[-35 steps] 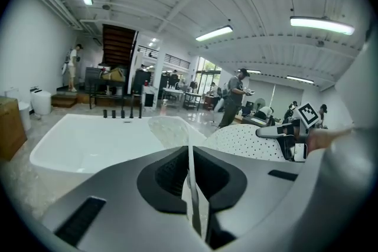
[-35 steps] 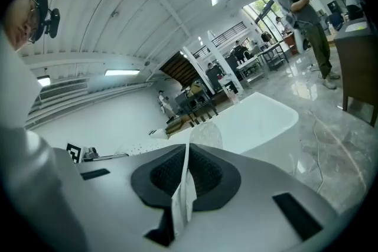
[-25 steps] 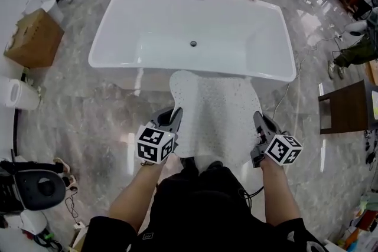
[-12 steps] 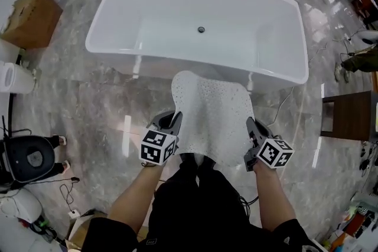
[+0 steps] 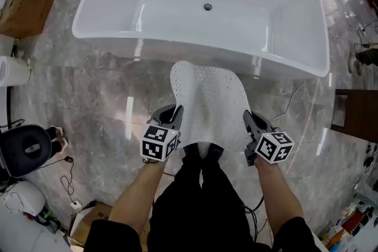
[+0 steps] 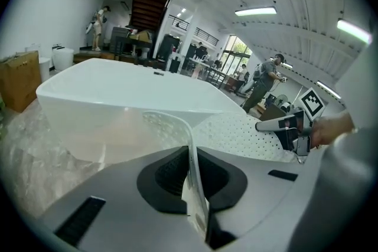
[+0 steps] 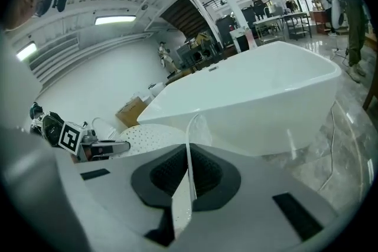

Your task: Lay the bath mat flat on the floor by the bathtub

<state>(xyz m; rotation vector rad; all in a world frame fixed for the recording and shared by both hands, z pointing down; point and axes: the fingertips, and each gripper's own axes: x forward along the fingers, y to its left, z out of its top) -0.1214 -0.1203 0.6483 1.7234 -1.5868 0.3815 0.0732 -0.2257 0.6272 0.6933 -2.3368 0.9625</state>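
A white perforated bath mat [image 5: 209,104] hangs stretched between my two grippers above the marble floor, in front of the white bathtub [image 5: 201,15]. My left gripper [image 5: 175,116] is shut on the mat's left edge, which shows as a thin sheet pinched between the jaws [image 6: 192,174]. My right gripper [image 5: 248,121] is shut on the mat's right edge [image 7: 188,177]. The mat's far end droops toward the tub's near wall. The person's legs and shoes stand just under the mat's near end.
A cardboard box [image 5: 23,6] sits left of the tub. A black round device [image 5: 23,150] and cables lie on the floor at the left. A dark wooden table [image 5: 354,115] stands at the right. A cable runs on the floor near the tub's right corner.
The head view has moved closer to the tub. Both grippers still hold the mat at about the same spread, with the mat now nearer the tub's wall.
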